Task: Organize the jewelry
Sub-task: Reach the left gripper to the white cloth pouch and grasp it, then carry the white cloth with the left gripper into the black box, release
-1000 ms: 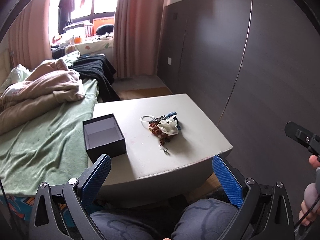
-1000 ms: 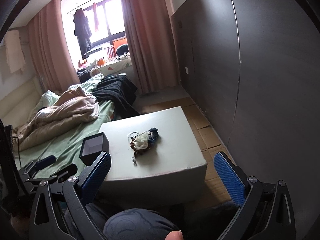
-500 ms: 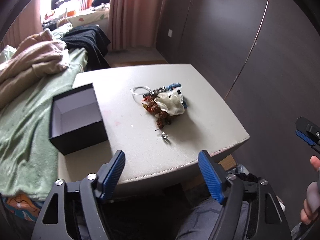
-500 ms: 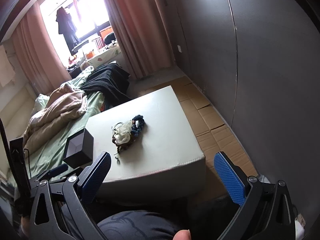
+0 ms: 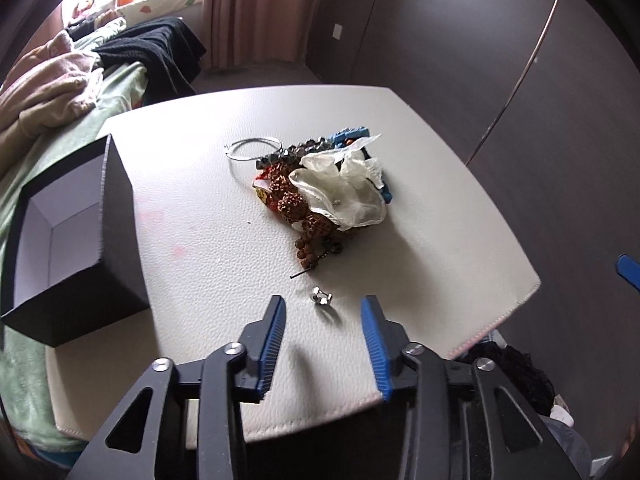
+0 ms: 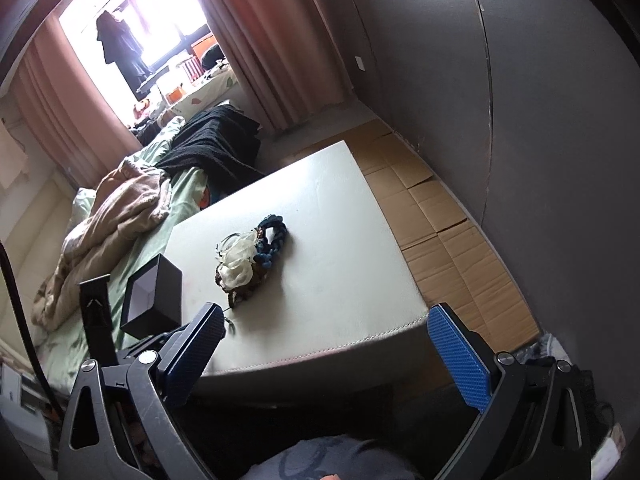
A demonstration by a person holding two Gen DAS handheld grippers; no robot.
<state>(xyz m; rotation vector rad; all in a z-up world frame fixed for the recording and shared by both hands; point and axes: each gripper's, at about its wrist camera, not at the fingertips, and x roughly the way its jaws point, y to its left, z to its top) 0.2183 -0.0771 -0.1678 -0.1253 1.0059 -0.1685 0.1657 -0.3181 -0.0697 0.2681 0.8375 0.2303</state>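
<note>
A pile of jewelry (image 5: pixel 320 188) lies mid-table: brown bead strands, a white sheer pouch (image 5: pixel 344 192), a blue braided piece (image 6: pixel 272 240) and a silver hoop (image 5: pixel 254 148). A small silver ring (image 5: pixel 321 296) lies apart, nearer me. An open, empty black box (image 5: pixel 76 240) stands at the table's left. My left gripper (image 5: pixel 323 308) is open, its fingertips on either side of the ring, just short of it. My right gripper (image 6: pixel 324 332) is open and empty, back from the table's near edge. The pile (image 6: pixel 240 264) and box (image 6: pixel 154 300) also show in the right wrist view.
The table (image 5: pixel 440 208) is a pale leather-topped block. A bed with green sheet (image 6: pixel 120 280) and blankets lies left of it. A dark wardrobe wall (image 5: pixel 500 60) stands right, with cardboard on the floor (image 6: pixel 440 220). The person's knees are below the near edge.
My left gripper has moved forward and down over the table and narrowed its opening, coming up to the small ring. My right gripper has tilted and stayed back, wide open.
</note>
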